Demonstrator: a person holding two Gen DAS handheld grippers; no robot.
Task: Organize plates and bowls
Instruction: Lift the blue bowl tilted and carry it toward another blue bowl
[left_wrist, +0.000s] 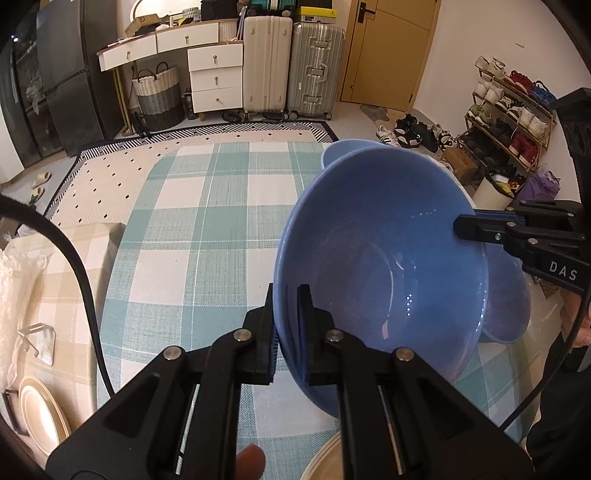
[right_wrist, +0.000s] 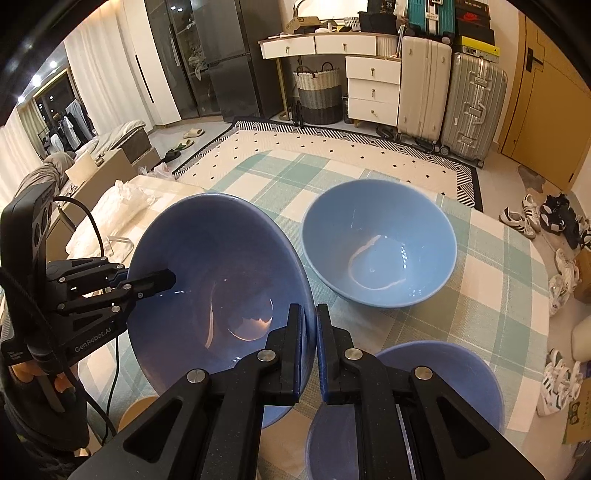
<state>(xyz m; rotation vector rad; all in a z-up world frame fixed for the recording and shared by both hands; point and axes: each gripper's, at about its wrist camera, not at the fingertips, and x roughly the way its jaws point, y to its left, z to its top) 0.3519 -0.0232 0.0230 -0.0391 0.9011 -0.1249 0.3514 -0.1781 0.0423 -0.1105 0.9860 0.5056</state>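
Blue big bowl (right_wrist: 218, 284) hangs tilted above the checked tablecloth (left_wrist: 207, 229), pinched at opposite rim edges: left gripper (left_wrist: 290, 332) w/ fingers clamped on the near-left rim, right gripper (right_wrist: 310, 332) clamped on the near-right rim. Landmark = big bowl. Lighter blue bowl (right_wrist: 380, 243) stands upright on the cloth just beyond it, to its right. Third blue bowl (right_wrist: 436, 391) sits nearer, right of it, under the right gripper. Cream plates (left_wrist: 40, 413) lie far left of it.
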